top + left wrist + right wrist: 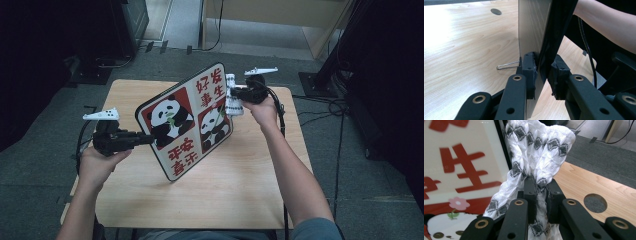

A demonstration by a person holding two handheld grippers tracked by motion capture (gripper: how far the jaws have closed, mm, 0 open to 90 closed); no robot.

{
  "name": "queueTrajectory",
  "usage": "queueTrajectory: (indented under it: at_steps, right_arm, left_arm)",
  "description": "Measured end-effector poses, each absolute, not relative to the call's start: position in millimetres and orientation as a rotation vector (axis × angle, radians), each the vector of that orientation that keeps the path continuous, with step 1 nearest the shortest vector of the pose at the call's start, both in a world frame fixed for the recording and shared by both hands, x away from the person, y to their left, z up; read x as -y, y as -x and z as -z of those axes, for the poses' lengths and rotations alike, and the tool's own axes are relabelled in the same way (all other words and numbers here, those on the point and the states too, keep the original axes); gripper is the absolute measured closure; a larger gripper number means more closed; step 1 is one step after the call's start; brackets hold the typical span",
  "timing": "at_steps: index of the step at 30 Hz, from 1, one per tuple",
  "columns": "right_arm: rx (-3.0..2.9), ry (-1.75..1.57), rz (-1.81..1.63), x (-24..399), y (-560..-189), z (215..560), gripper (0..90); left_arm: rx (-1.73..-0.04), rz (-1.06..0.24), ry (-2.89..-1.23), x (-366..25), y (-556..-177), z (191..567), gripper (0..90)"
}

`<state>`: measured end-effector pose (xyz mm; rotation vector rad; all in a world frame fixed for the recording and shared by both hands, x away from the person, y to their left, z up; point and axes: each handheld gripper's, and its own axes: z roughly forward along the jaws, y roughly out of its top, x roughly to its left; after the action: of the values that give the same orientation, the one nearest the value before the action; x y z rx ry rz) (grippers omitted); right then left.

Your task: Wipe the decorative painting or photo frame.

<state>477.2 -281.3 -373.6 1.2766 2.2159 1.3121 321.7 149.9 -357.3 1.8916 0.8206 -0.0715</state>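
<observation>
Left gripper [150, 138] pinches left edge of panda board [186, 120], propping it tilted above table [240, 190] centre so right gripper [233, 93], clamped on patterned cloth [232, 100], can wipe its right edge

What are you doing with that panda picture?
A person is working at a wooden table with two tools. The left hand-held gripper is clamped on the edge of the panda picture board, holding it up tilted with its lower corner down at the table. The right hand-held gripper pinches a white cloth with a dark pattern right beside the board's top edge, as if to wipe it.
</observation>
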Motion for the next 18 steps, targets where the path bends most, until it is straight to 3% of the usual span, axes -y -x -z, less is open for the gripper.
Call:
queueTrajectory:
  at_steps: [18]
  right_arm:
    - [-2.218,-1.325,-1.296,286.1,-470.2,401.2,82.8]
  left_arm:
    - [-0.821,0.070,-1.888,-149.1,-321.4,357.9,76.8]
